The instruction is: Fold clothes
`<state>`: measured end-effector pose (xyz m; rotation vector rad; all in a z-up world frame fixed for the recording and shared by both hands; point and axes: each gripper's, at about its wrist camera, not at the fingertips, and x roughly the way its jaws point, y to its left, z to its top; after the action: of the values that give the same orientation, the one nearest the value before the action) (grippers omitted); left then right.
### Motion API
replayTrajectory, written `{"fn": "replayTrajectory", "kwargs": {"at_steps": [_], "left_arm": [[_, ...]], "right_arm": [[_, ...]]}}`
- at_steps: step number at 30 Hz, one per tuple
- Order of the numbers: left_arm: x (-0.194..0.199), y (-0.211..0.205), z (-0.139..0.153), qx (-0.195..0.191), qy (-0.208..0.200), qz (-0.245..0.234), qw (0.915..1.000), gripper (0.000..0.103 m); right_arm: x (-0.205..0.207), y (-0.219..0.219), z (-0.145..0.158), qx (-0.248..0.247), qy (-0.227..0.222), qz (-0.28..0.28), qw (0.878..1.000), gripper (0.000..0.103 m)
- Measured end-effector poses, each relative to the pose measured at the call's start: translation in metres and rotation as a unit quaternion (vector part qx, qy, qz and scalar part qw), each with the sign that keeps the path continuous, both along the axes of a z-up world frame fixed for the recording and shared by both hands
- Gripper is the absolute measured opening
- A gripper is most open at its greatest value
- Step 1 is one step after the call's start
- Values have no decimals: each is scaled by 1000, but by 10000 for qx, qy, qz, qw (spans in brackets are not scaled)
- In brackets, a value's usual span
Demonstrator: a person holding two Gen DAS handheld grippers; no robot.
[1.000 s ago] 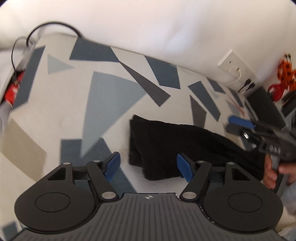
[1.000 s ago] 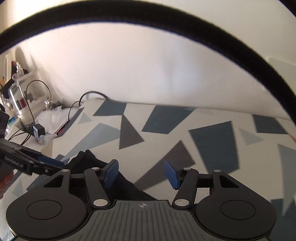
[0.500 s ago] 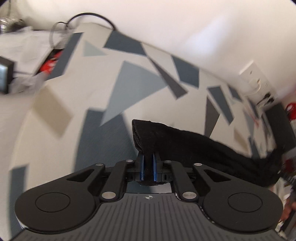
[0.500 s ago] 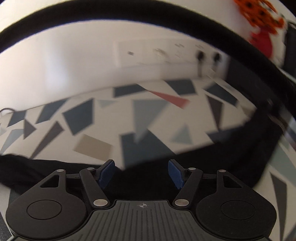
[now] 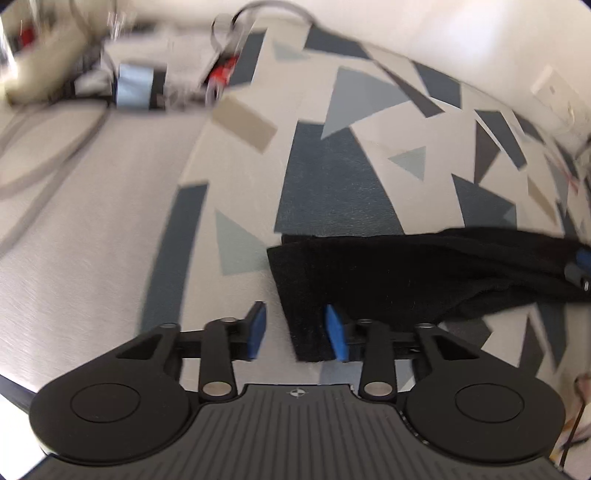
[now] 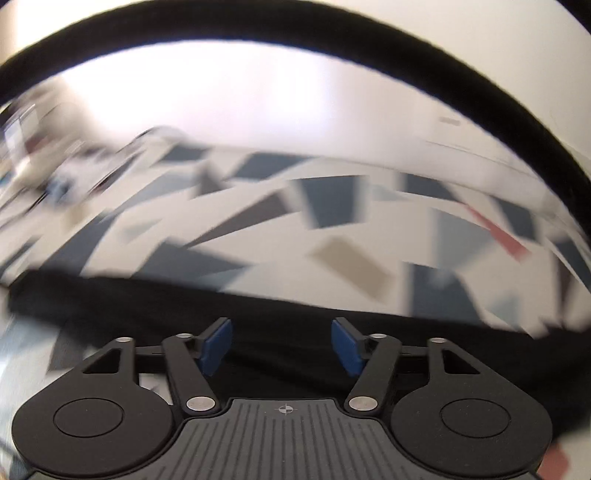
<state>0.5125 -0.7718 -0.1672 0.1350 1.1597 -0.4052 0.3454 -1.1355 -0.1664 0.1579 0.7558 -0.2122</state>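
Observation:
A black garment (image 5: 406,273) lies in a long folded strip on a mat with grey and blue triangles (image 5: 332,177). My left gripper (image 5: 295,332) is open, its blue pads on either side of the strip's near left corner, not pinching it. The right gripper's blue tips (image 5: 578,266) show at the strip's far right end. In the right wrist view my right gripper (image 6: 282,345) is open over the black garment (image 6: 258,314), which runs across the blurred frame. A black cord (image 6: 295,26) arcs overhead.
Left of the mat is a pale wooden tabletop (image 5: 74,221) with cables, a blue-grey box (image 5: 135,90) and red items (image 5: 221,70) at the back. A white wall with a socket (image 5: 554,92) stands behind.
My left gripper was shut on the garment's corner half a second ago and is now open. The garment strip lies lower and further right on the mat. The right view swung left.

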Motion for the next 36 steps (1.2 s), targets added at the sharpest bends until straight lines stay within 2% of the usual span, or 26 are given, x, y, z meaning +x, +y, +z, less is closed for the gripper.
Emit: {"fn": "replayTrajectory", "kwargs": {"at_steps": [2,4,6,8,10,11,15,16,17,19,20,22,26,29,30,34,36], "left_arm": [[-16,-6,7,115,-190,-320,9992,47],[-31,-12,8,103,-176,-634,9978,47],[-47,-26,3,336,-405,-1025,9933,47],[-60,-41,-4,693,-732,-1443,9844,47],[-68,-54,-10,947,-1005,-1796,9740,39],[-70,-59,-12,1018,-1125,-1935,9693,35],[-67,-72,-19,1159,-1376,-2215,9584,32],[-67,-74,-22,1247,-1400,-2322,9544,28],[-67,-77,-26,1338,-1423,-2431,9501,19],[-70,-78,-30,1468,-1552,-2604,9415,14],[-70,-76,-30,1492,-1571,-2586,9414,9],[-67,-71,-30,1518,-1564,-2455,9446,8],[-55,-56,-30,1542,-1507,-2136,9528,8],[-48,-53,-30,1398,-1421,-2025,9588,8],[-46,-53,-30,1377,-1406,-2012,9596,8],[-46,-55,-28,1363,-1414,-2052,9588,8],[-49,-55,-23,1242,-1407,-2071,9602,9]], "right_arm": [[7,9,-3,-55,78,411,9991,52],[15,17,-5,-110,156,821,9964,50],[17,15,-10,-22,261,778,9966,47],[17,13,-13,155,317,677,9971,40],[20,7,-16,406,329,526,9972,27],[21,3,-18,549,339,445,9969,24],[28,-10,-24,850,316,291,9955,19],[30,-11,-26,842,331,287,9955,17],[33,-10,-27,835,343,282,9955,16],[36,-12,-30,872,353,288,9951,12],[36,-13,-29,891,349,298,9950,10],[36,-17,-25,943,293,318,9946,5],[43,-31,-17,1144,136,179,9932,4],[59,-39,-22,1109,142,-116,9937,4],[64,-40,-25,1029,149,-274,9942,5],[81,-44,-34,793,88,-938,9924,25],[75,-44,-27,814,-124,-1045,9911,26]]}}
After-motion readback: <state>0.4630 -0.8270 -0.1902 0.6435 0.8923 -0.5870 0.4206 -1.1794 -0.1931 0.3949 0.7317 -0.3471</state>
